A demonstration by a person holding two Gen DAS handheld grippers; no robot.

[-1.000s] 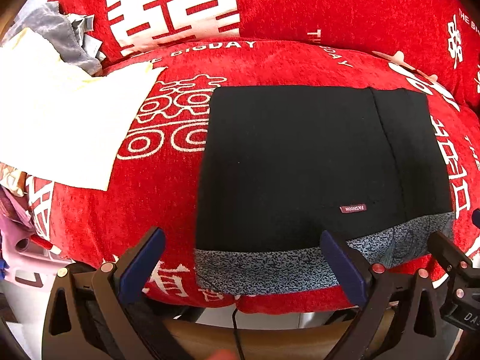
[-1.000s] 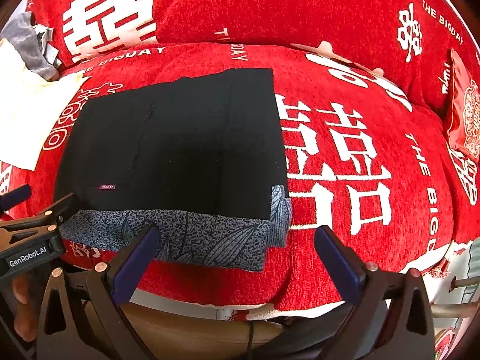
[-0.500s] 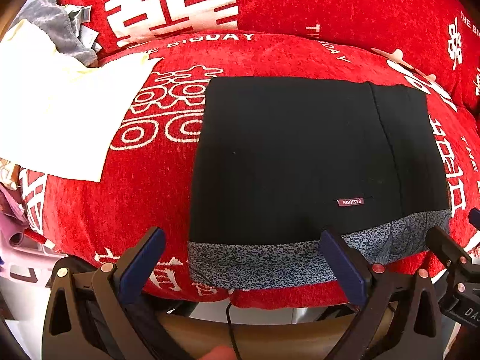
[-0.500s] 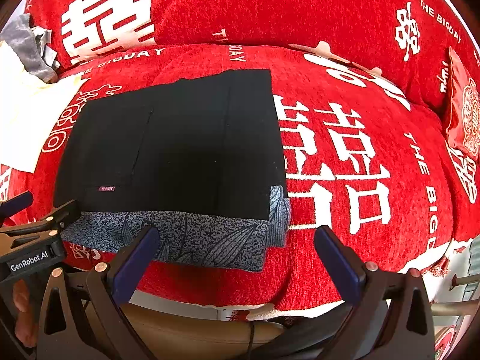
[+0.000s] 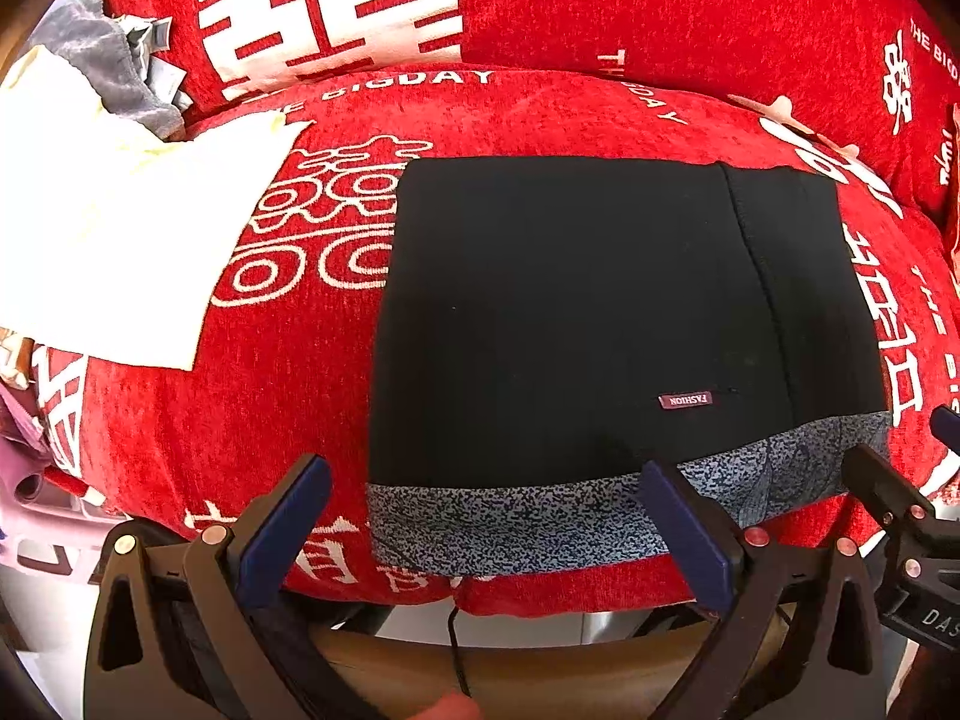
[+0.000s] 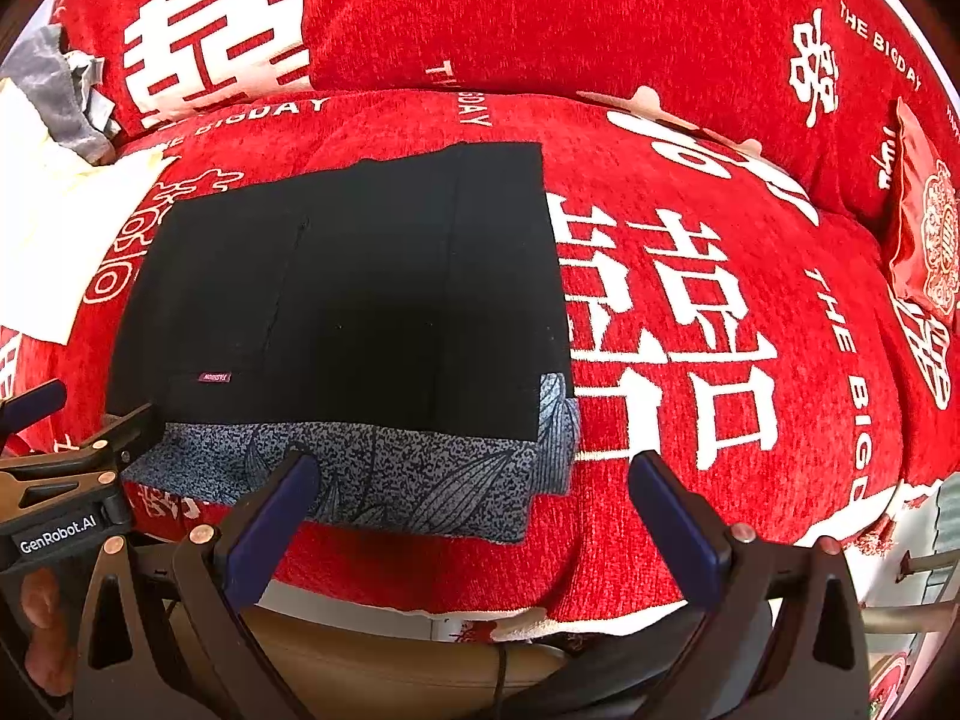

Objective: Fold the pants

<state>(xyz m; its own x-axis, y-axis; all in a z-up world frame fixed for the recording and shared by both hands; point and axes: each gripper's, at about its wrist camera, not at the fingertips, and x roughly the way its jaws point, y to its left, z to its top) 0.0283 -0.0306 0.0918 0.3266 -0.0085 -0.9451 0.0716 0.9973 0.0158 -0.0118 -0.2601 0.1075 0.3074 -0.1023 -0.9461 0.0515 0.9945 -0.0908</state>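
The black pants [image 5: 588,312] [image 6: 360,294] lie folded into a flat rectangle on the red sofa seat, with a grey patterned band [image 5: 540,522] along the near edge and a small maroon label [image 5: 684,401]. My left gripper [image 5: 480,510] hovers open just in front of the near edge, nothing between its blue fingers. Over the pants' near right corner my right gripper [image 6: 471,495] is open too and holds nothing. The right view catches the left gripper's tip [image 6: 90,450] at its left edge; the right gripper's tip [image 5: 888,498] shows at the left view's right edge.
A pale yellow cloth [image 5: 114,240] and a grey garment [image 5: 102,66] lie on the sofa's left part. The red back cushion [image 5: 600,0] rises behind the pants. A red patterned pillow [image 6: 924,240] leans at the far right. The seat's front edge [image 5: 540,594] drops off below the grippers.
Both grippers stay open and have shifted only slightly; the left view has drifted a little so the pants sit marginally lower. The pants have not moved.
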